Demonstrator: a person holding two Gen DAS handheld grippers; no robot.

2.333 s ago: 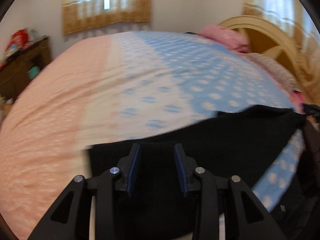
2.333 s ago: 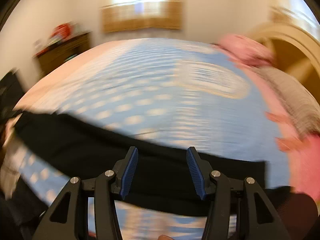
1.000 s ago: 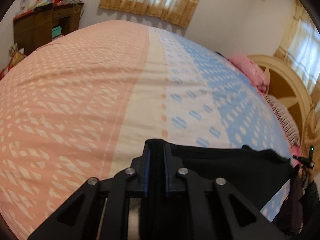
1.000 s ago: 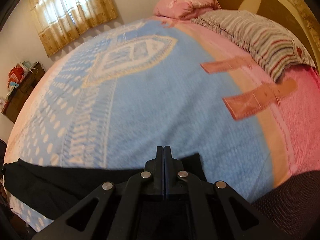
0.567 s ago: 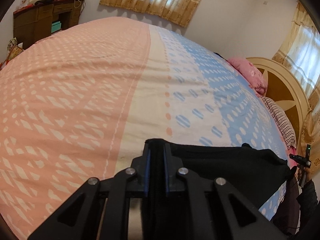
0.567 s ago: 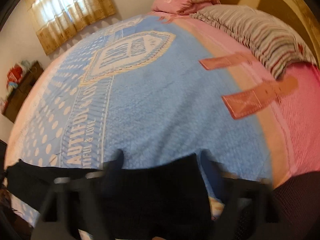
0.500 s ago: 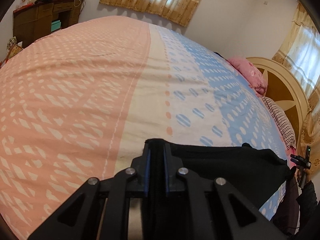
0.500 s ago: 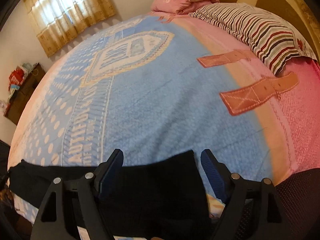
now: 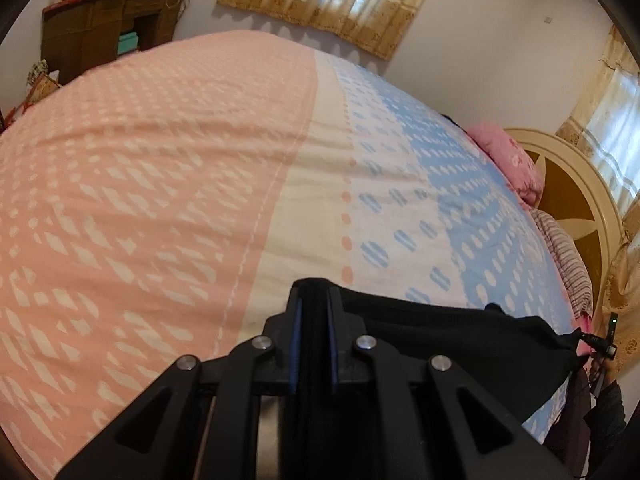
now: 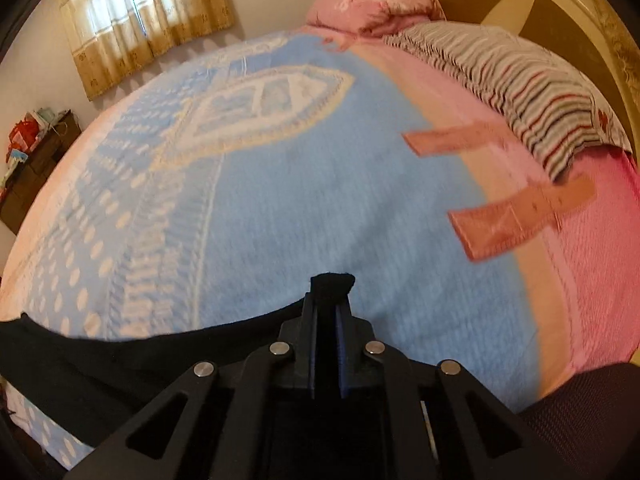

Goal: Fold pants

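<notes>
The black pants (image 9: 448, 344) stretch between my two grippers, over the near edge of the bed. My left gripper (image 9: 313, 300) is shut on one end of the black fabric. In the right wrist view the pants (image 10: 132, 364) run off to the left, and my right gripper (image 10: 329, 300) is shut on the other end, with a small tuft of cloth (image 10: 333, 282) sticking out past the fingertips. The fabric between the grippers sags a little and looks lifted off the blanket.
The bed carries a pink, cream and blue blanket (image 9: 160, 184). A striped pillow (image 10: 516, 80) and a pink pillow (image 10: 372, 4) lie by the headboard (image 10: 520, 4). A brown dresser (image 9: 108, 36) stands at the far left wall. A dark mesh chair (image 10: 584, 412) is at right.
My right gripper was open half a second ago and has closed on the pants end again. My left gripper has stayed shut on the pants and barely moved.
</notes>
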